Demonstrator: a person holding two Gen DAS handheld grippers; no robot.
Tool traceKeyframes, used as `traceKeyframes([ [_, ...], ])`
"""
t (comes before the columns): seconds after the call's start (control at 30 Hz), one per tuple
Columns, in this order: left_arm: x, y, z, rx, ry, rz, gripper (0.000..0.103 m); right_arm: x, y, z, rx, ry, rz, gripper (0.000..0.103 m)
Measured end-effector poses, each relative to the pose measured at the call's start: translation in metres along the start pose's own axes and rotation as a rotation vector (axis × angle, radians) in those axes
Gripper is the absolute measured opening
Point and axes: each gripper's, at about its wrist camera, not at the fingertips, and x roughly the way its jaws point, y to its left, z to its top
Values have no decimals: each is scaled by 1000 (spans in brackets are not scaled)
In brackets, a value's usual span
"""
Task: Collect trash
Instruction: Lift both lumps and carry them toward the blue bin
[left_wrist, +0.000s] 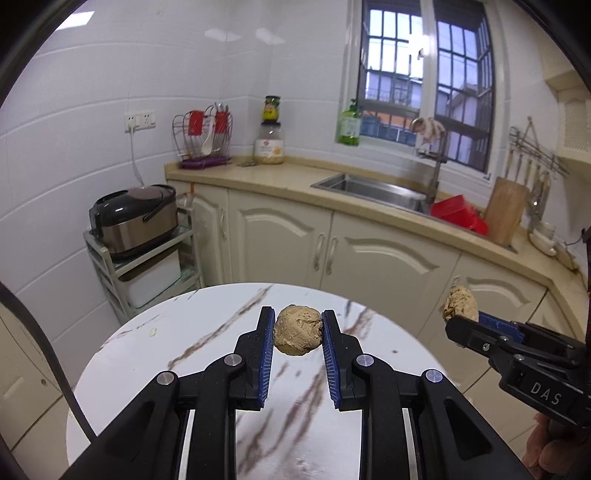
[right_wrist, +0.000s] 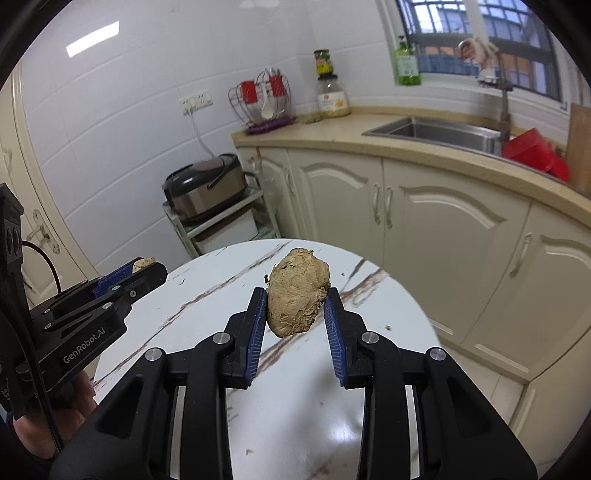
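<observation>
Each gripper holds a tan crumpled paper ball above the round white marble table (left_wrist: 207, 354). My left gripper (left_wrist: 298, 325) is shut on a round ball (left_wrist: 297, 330), pinched between its blue pads. My right gripper (right_wrist: 296, 301) is shut on a larger, oval ball (right_wrist: 297, 293) that sticks up past the fingertips. In the left wrist view the right gripper (left_wrist: 463, 319) enters from the right with its ball (left_wrist: 460, 304). Seen from the right wrist, the left gripper (right_wrist: 146, 267) comes in from the left, its ball (right_wrist: 142, 264) partly hidden.
Small crumbs (right_wrist: 388, 327) lie on the marble table (right_wrist: 221, 295). Behind it run cream cabinets (left_wrist: 332, 240) with a steel sink (left_wrist: 373, 186), a red tub (left_wrist: 456, 214) and jars. A rice cooker (left_wrist: 135, 218) sits on a trolley at the left. A hand (right_wrist: 55, 417) grips the left tool.
</observation>
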Motion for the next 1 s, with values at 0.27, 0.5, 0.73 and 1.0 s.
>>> traceKeyframes([
  [0.27,-61,-53,-32,52,-27,-82,21,-66,-32,-21,41,-69,-38,29],
  [0.5,-71,-93,-41,95,-12,-165,21,-108,-78,-38,106,-112,-100,29],
  [0.73,-44,-131,-41,136,54,-257,21,-139,-139,-60,193,-130,-185,29],
  [1.0,6,-174,-36,213,166,-335,21,-145,-221,-96,320,-86,-284,29],
])
